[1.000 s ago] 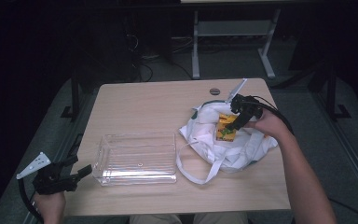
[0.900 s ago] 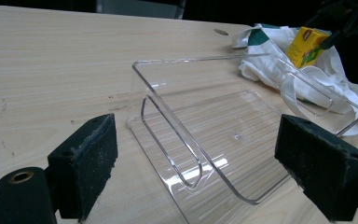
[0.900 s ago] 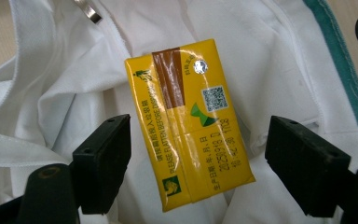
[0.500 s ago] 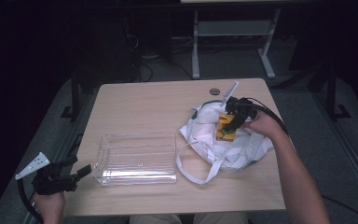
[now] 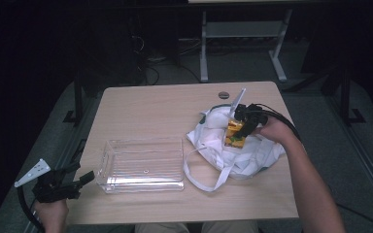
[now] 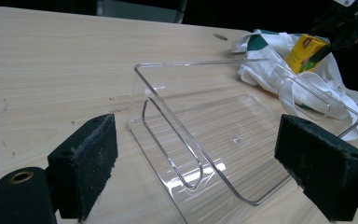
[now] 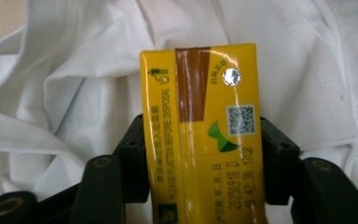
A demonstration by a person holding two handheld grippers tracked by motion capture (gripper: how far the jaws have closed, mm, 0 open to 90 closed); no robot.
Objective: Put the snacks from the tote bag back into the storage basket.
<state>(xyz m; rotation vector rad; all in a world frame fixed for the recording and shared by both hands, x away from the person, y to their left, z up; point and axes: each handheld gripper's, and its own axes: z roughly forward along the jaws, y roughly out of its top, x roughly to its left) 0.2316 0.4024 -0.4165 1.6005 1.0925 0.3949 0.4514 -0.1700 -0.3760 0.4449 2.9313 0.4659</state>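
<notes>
The right gripper (image 5: 240,127) pinches a yellow carton (image 5: 234,133) just above the white bag (image 5: 233,145) at the table's (image 5: 150,107) right side. In the right gripper view the carton (image 7: 205,135) stands lengthwise along the jaws, which press its two narrow sides. The clear tray (image 5: 143,164) lies to the carton's left, nearer the person and well apart from the bag's body, a bag strap reaching almost to its corner. The left gripper (image 5: 65,182), jaws spread wide and holding nothing, hovers at the table's near left edge just beside the tray (image 6: 242,140). The likely next carry runs leftward from bag to tray, and the right hand already has the load.
</notes>
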